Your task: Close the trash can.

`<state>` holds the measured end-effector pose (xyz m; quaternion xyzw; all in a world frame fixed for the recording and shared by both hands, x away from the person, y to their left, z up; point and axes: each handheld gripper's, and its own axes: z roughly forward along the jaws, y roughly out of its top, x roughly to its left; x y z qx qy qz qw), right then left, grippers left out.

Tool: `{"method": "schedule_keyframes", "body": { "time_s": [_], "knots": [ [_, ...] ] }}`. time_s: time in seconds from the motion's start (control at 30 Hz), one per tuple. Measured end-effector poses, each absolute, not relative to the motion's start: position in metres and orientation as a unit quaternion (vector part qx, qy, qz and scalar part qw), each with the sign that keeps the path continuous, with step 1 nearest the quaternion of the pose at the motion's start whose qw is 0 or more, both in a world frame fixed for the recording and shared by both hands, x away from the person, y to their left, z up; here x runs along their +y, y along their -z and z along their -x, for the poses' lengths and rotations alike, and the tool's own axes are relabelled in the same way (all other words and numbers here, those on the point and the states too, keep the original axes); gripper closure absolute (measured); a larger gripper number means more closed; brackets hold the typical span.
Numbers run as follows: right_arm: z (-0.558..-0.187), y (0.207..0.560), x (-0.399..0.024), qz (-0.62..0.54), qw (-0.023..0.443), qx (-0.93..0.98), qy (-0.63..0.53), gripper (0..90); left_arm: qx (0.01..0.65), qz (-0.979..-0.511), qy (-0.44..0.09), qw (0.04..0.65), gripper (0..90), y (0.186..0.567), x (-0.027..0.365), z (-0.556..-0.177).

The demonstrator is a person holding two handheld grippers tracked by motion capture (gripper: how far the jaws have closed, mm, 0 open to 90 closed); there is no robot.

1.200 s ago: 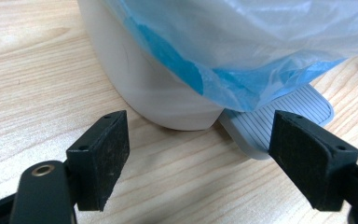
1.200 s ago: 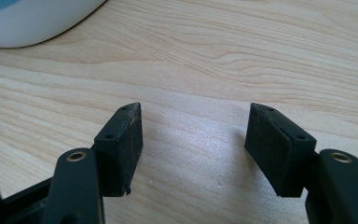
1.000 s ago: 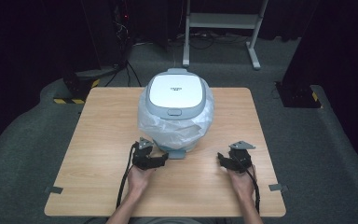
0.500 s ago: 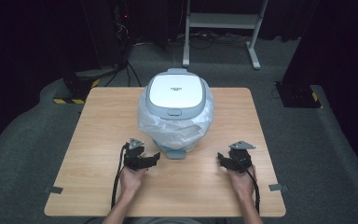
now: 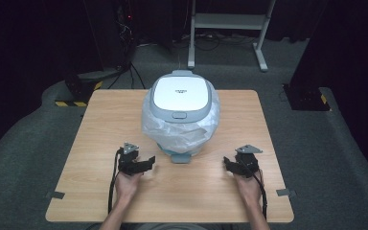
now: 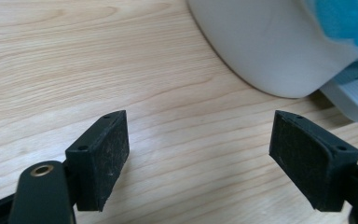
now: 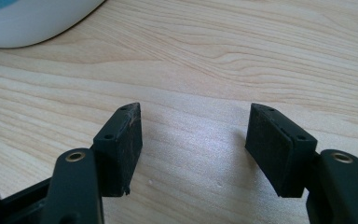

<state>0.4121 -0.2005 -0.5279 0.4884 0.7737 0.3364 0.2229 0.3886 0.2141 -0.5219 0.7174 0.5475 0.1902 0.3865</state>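
From the high view, a white and grey lidded bin (image 5: 180, 112) stands a little back of the middle of the wooden table (image 5: 91, 129), with a clear plastic bag liner (image 5: 155, 125) puffing out from under its lid and a small foot pedal (image 5: 180, 157) poking toward the person. The left tool (image 5: 143, 164) sits at about seven o'clock from the bin, near its base but apart from it, and the person's left hand (image 5: 126, 184) grips it from behind. The right tool (image 5: 230, 166) lies at about five o'clock from the bin, well apart from it, held by the right hand (image 5: 247, 188). Cables trail back from both along the forearms (they hang off the near edge).

In the left gripper view, the two black pads are spread wide with only bare wood between them; one pad (image 6: 103, 156) is at lower left. The bin's rounded white base (image 6: 270, 44) fills the corner at one o'clock, with a patch of blue and the grey pedal edge (image 6: 354, 100) beside it.

In the right gripper view, this tool's jaws also stand apart, pinching nothing, one pad (image 7: 279, 147) at the right. The bin's base (image 7: 28, 21) curves in at eleven o'clock, clear of the jaws.
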Motion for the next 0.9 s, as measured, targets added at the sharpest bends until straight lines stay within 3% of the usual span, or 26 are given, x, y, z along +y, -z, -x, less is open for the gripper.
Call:
{"method": "schedule_keyframes", "body": {
  "time_s": [0.9],
  "knots": [
    [-0.411, 0.528, -0.2, -0.49, 0.223, 0.773, -0.336, 35.8, 0.575, -0.703, -0.224, 0.353, 20.8, 0.528, 0.241, -0.397]
  ]
}}
